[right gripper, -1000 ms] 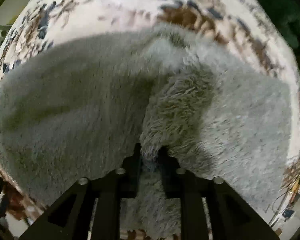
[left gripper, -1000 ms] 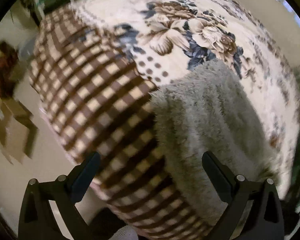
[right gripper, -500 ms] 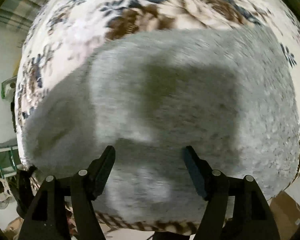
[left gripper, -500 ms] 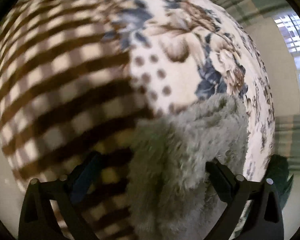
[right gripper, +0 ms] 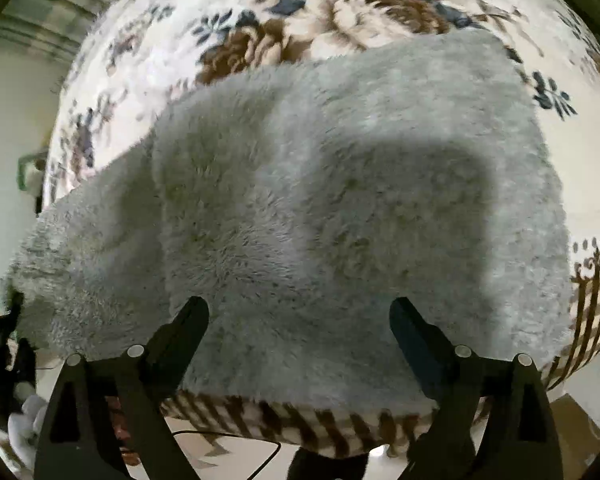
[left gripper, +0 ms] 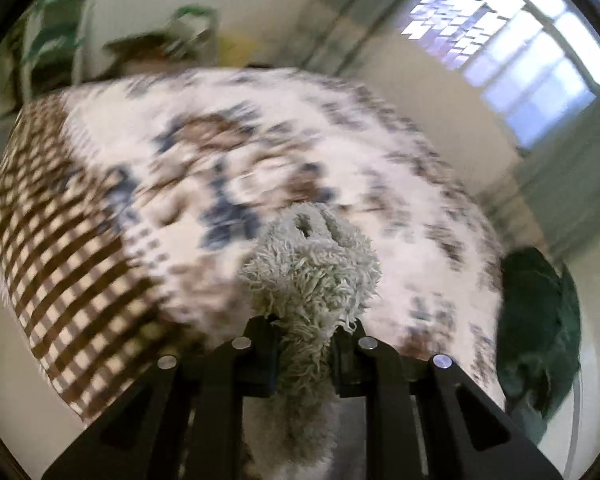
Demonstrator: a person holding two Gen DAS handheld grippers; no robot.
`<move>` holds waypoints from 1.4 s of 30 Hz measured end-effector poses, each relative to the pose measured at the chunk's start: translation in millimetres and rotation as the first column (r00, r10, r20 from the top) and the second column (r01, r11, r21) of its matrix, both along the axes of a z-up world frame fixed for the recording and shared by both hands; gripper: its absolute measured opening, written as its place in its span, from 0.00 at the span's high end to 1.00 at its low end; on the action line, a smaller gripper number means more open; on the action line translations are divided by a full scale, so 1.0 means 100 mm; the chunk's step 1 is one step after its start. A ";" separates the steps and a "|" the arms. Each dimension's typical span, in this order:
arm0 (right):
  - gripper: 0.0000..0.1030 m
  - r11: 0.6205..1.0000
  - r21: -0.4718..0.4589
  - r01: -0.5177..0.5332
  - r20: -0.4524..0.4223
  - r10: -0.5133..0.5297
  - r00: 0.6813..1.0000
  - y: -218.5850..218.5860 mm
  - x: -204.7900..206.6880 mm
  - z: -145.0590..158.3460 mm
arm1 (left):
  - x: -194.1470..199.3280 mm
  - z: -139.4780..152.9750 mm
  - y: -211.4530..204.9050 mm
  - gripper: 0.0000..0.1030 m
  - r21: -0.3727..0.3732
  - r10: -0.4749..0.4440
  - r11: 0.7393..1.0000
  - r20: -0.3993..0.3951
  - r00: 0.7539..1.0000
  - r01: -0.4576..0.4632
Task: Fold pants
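Note:
The grey fluffy pants [right gripper: 332,200] lie spread over a bed with a floral blanket [right gripper: 260,12]. In the left wrist view a bunched end of the pants [left gripper: 314,272] sticks up between the closing jaws of my left gripper [left gripper: 306,332], whose pads press on it; it is lifted off the blanket [left gripper: 180,160]. My right gripper [right gripper: 300,316] hovers over the near part of the pants. Its jaws are opening wide, and nothing is pinched between them.
The blanket's brown checked border [left gripper: 60,248] hangs over the bed's edge. A dark green object [left gripper: 540,320] sits at the right of the bed, and a window [left gripper: 512,48] is behind. A black cable [right gripper: 236,440] and a cardboard box [right gripper: 580,428] lie on the floor.
My left gripper went from open over the pants' end to shut on it and rose, tilting toward the room. My right gripper let go of the pinched fabric, opened, and shifted sideways.

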State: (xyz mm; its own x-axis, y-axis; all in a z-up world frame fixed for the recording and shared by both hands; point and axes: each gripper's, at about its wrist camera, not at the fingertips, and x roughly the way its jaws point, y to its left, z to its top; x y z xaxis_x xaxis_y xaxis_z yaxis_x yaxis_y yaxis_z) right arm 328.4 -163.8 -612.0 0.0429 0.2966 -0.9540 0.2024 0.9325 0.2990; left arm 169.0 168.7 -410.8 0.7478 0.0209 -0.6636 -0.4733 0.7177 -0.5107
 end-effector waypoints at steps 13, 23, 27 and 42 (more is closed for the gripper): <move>0.02 0.988 0.020 0.153 0.041 -0.154 0.987 -1.90 -0.47 0.37 | 0.26 0.59 -3.03 0.85 0.032 -0.482 0.876 0.022 0.876 0.482; 0.02 0.953 -0.016 0.303 0.004 -0.303 0.953 -3.36 -0.74 0.16 | 0.43 -0.30 -4.50 0.74 0.028 -0.679 0.701 -0.281 0.679 0.713; 0.02 0.943 0.033 0.332 0.010 -0.332 0.943 -3.57 -0.71 0.16 | 0.44 -0.12 -4.48 0.03 0.025 -0.694 0.694 -0.242 0.678 0.720; 0.01 0.867 0.449 0.215 -0.068 -0.207 0.976 -2.53 0.49 -0.51 | 1.17 -0.21 -2.42 0.03 0.176 -0.337 0.879 -0.428 0.839 0.443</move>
State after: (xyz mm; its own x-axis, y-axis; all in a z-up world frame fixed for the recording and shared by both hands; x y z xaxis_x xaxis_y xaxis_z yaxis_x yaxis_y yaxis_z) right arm 377.2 -417.0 -662.7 0.1387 0.6800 -0.7200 0.3881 0.6315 0.6712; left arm 286.3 -73.0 -431.3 0.4263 -0.0099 -0.9045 -0.2407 0.9626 -0.1240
